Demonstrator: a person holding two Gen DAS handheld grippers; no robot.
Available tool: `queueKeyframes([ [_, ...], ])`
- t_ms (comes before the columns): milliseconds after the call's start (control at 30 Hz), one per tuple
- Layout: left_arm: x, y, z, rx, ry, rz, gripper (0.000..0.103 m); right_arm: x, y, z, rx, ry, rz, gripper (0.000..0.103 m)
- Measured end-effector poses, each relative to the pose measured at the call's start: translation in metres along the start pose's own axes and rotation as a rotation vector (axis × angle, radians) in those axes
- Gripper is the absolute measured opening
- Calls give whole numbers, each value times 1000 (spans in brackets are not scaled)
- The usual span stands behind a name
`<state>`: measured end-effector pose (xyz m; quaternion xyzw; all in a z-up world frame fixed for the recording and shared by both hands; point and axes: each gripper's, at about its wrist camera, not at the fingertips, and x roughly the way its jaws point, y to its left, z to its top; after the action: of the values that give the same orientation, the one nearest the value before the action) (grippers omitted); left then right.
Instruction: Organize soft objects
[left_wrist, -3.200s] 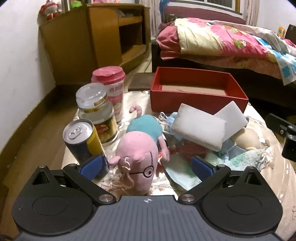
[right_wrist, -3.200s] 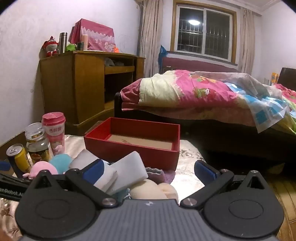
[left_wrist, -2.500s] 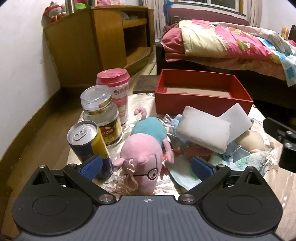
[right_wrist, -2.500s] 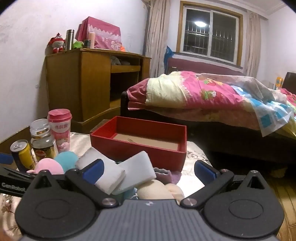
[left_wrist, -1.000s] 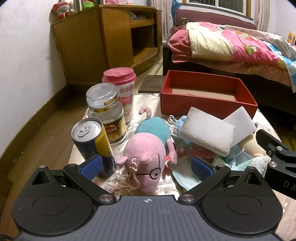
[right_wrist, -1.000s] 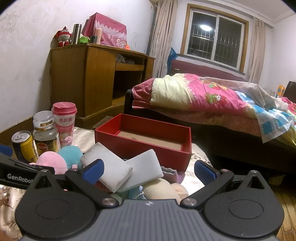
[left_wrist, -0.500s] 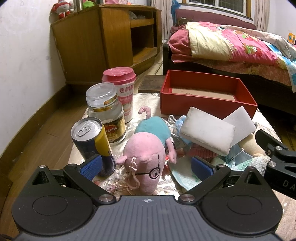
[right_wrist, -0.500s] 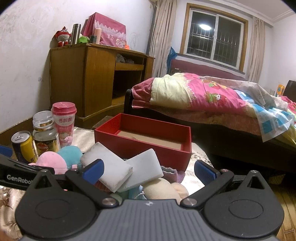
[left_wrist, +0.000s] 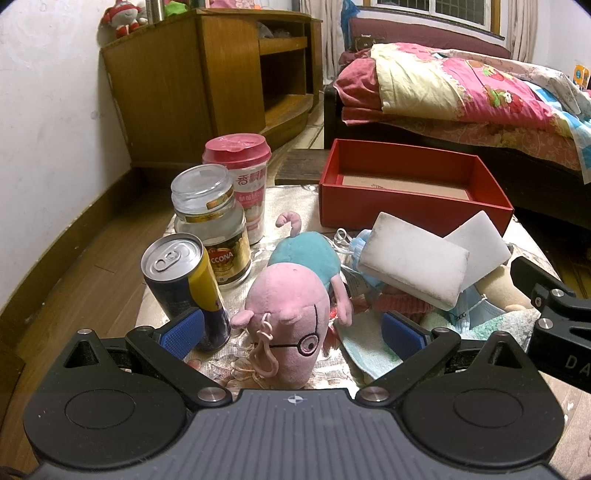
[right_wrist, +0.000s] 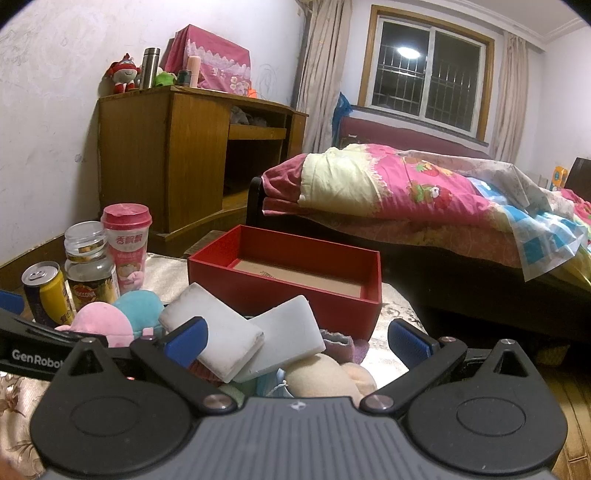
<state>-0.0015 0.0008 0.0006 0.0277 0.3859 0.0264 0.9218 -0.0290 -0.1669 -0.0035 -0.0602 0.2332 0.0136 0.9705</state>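
While hovering at the near edge of the low table (left_wrist: 295, 205), left gripper (left_wrist: 291, 330) spread wide, clamped on nothing, blue pads either side of the pink pig plush (left_wrist: 286, 314). Right gripper (right_wrist: 295, 341) likewise parted and empty, poised over the soft heap toward the table's right edge. Just left of the plush head, touching distance from the left pad: yellow-and-blue drink can (left_wrist: 181, 284), upright. Behind the can, glass jar (left_wrist: 212, 236), then pink-lidded cup (left_wrist: 240, 177), both upright along the left edge. Right of the plush: two white sponges (left_wrist: 413, 266) stacked askew atop blue face masks (left_wrist: 476, 306), a red knit piece (left_wrist: 402, 304) and a beige plush (right_wrist: 325, 376). Beyond the heap, at the far edge: red box (left_wrist: 413, 188), open-topped. Farther off, wooden cabinet (right_wrist: 162, 155) by the wall and bed (right_wrist: 424, 199) with pink quilt.
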Motion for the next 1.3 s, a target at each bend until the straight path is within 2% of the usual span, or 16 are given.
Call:
queueKeyframes([
  [700,1,-1,-1,11,-4,-8,97,1,0,-1,-2,3,2,84],
  [867,8,4,-4,22,42,-39,97,4,-5,-4,-9,36,6,84],
  [1067,10,6,-10,49,67,-66,97,10,-8,-17,-58,101,62,84],
  [1233,3,16,-3,63,43,-68,97,14,-2,-26,-84,159,161,83],
  [1300,2,24,0,36,43,-80,97,20,1,-30,-85,187,211,79],
])
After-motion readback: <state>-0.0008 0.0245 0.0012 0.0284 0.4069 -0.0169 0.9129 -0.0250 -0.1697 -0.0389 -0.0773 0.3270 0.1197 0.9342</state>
